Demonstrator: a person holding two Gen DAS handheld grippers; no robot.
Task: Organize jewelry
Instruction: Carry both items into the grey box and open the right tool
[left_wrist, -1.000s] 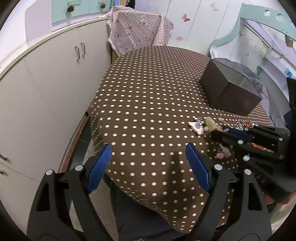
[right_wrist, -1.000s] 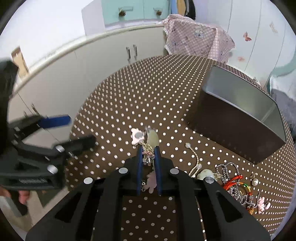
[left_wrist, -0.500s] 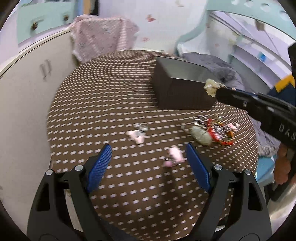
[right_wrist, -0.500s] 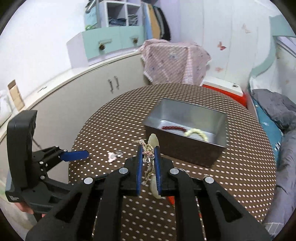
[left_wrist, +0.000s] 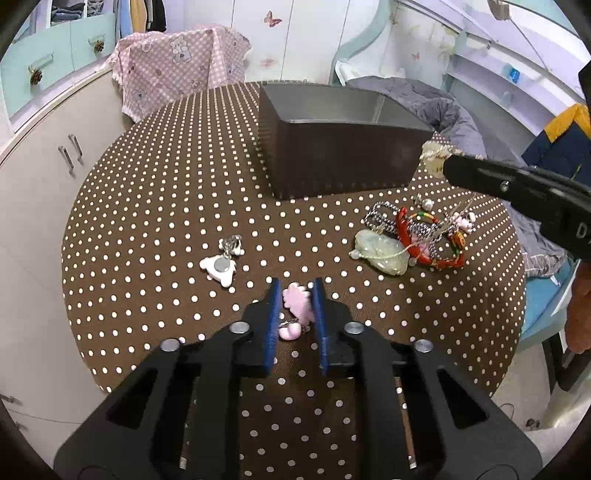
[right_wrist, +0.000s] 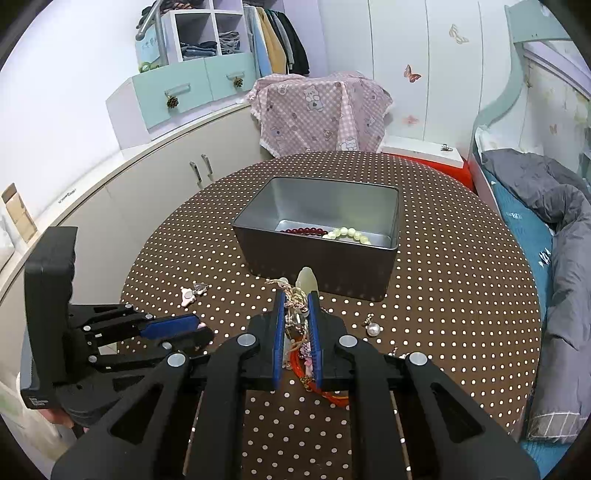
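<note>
My left gripper (left_wrist: 295, 291) is low over the dotted tablecloth. Its jaws are closing, and the blue pads press on a pink flower charm (left_wrist: 296, 301). My right gripper (right_wrist: 295, 297) is shut on a braided cord with a pale jade pendant (right_wrist: 306, 277), held up in front of the grey metal box (right_wrist: 314, 266). In the left wrist view that gripper (left_wrist: 445, 168) hangs beside the box's right corner. A red bead bracelet (right_wrist: 304, 231) and a pale bead bracelet (right_wrist: 347, 233) lie inside the box.
A white charm on a chain (left_wrist: 219, 267) lies left of my left gripper. On the right lie a jade leaf pendant (left_wrist: 380, 251) and tangled bracelets (left_wrist: 428, 236). A pearl earring (right_wrist: 373, 328) lies nearby. Cabinets stand left, a bed right.
My left gripper swung over the table and its wide jaws came together around the pink charm. My right gripper rose off the cloth with the pendant and moved toward the box.
</note>
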